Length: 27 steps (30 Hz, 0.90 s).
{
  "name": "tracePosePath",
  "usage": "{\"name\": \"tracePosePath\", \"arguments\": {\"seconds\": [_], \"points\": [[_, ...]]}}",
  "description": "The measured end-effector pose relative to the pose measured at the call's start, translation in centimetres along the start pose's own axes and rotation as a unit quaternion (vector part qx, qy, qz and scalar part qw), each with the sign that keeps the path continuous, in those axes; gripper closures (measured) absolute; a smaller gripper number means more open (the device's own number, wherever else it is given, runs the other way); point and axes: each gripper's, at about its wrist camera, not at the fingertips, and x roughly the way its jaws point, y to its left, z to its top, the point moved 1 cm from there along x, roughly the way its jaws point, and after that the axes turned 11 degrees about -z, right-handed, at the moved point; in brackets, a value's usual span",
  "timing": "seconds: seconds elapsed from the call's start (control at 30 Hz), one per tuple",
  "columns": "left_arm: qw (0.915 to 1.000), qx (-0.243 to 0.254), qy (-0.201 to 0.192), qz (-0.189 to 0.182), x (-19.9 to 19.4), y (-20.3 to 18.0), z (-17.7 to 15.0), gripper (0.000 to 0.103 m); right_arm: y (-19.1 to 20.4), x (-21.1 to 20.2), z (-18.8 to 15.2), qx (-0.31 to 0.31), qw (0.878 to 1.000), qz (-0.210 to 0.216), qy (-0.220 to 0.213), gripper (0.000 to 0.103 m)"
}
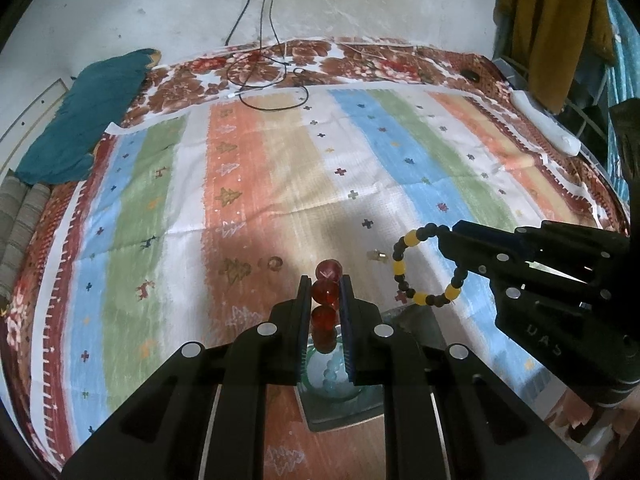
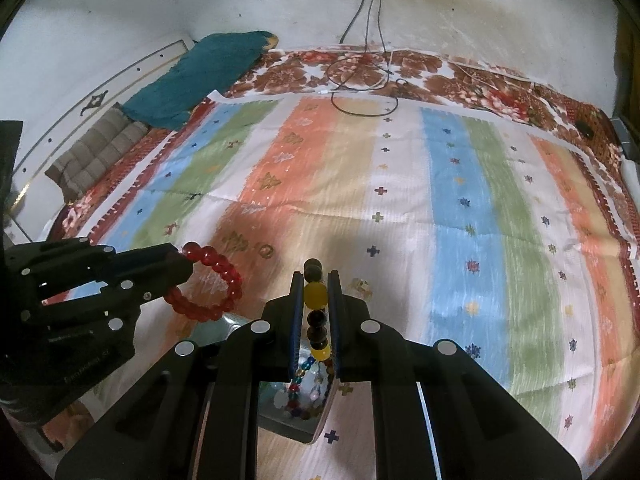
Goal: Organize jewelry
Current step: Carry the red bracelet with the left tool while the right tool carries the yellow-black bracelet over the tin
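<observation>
My left gripper (image 1: 325, 280) is shut on a red bead bracelet (image 1: 325, 294) and holds it above the striped cloth; the bracelet also shows in the right wrist view (image 2: 224, 276). My right gripper (image 2: 315, 276) is shut on a black-and-yellow bead bracelet (image 2: 315, 294), which hangs as a ring in the left wrist view (image 1: 402, 268). An open box (image 1: 340, 408) lies under the left gripper with a pale green bangle (image 1: 332, 376) inside. Under the right gripper the box (image 2: 296, 416) holds coloured bead strings (image 2: 298, 380). A small gold piece (image 1: 376, 256) and a ring-like piece (image 1: 274, 263) lie on the cloth.
A striped cloth (image 1: 280, 184) covers a floral bedspread (image 1: 360, 60). Black cables (image 1: 264, 80) lie at the far edge by the wall. A teal cloth (image 1: 80, 120) and a folded blanket (image 1: 20, 220) lie at the left. A white object (image 1: 544, 124) lies at the right edge.
</observation>
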Motion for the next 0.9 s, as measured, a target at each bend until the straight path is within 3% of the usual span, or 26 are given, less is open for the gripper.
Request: {"name": "tracePosePath", "arguments": {"seconds": [0.9], "points": [[0.9997,0.000,-0.022,-0.010,-3.1,-0.3,-2.9,0.090,1.8,-3.5,-3.5,-0.016,0.999,0.027,-0.006,0.090]]}}
